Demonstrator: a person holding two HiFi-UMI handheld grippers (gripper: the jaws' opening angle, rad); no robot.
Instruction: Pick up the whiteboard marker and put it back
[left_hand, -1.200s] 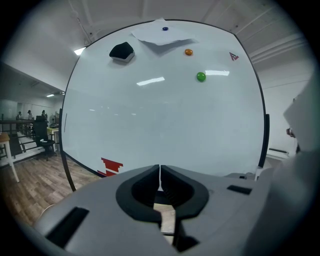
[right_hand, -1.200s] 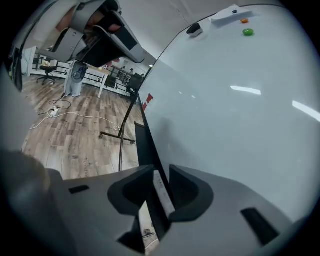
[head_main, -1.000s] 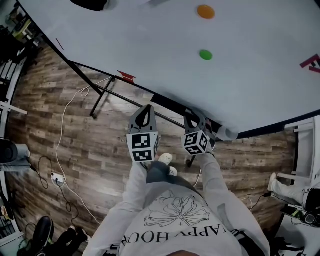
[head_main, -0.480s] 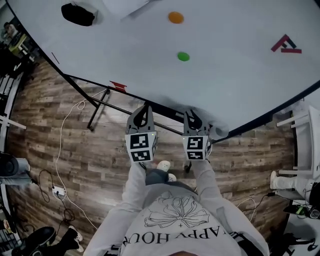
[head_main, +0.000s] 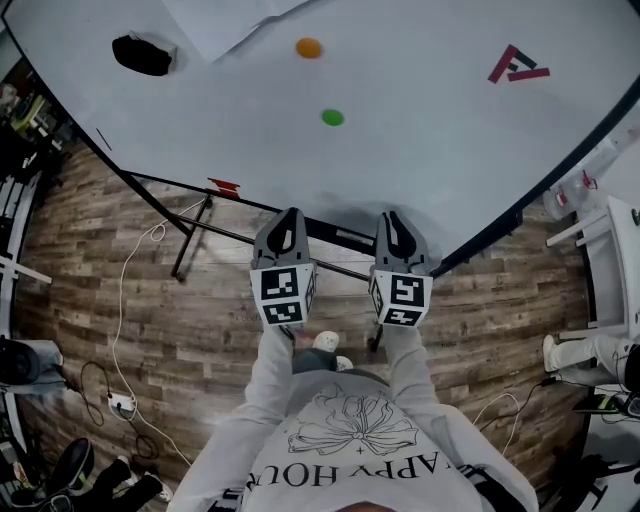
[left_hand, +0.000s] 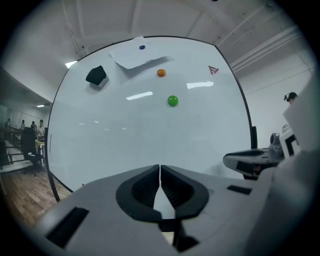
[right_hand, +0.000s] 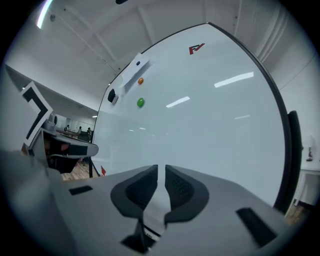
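Just before right hand-held gripper (head_main: 395, 218), magnet-dotted whiteboard (head_main: 430, 140)

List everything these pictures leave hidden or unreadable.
- Marker: in no view. In the head view the left tool and the right tool, its empty jaws just closing, cover part of the lower edge of the board.
- Red logo: too small and skewed to read in every view.
- Blue dot on the paper sheet, left gripper view: too small to identify.
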